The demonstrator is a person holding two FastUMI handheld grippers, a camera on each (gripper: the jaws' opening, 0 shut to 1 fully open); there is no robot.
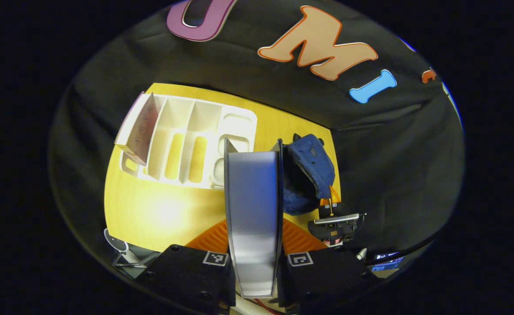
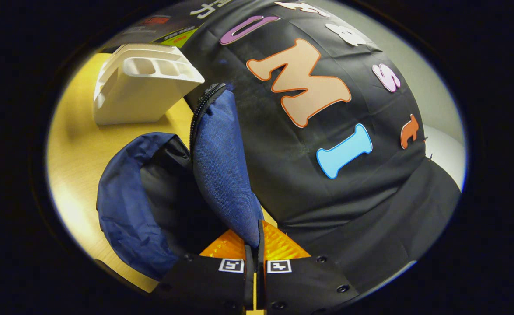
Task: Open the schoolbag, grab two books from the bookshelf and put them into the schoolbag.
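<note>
One book [image 1: 253, 210] is clamped in the left gripper [image 1: 253, 245], one stays on the shelf [image 1: 187, 144]; right gripper [image 2: 254, 245] pinches the schoolbag [image 2: 222, 166] flap.

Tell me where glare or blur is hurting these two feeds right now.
Left gripper view: glare patch on the table; the held book is close, blurred, sheeny. Right gripper view: table edge washed out, schoolbag interior in dark shadow, flap sharp.

Both fisheye views bend strongly at the rims. A bright glare patch lies on the worktop [image 1: 160, 210] toward seven o'clock; the book [image 1: 253, 210] gleams softly.
</note>
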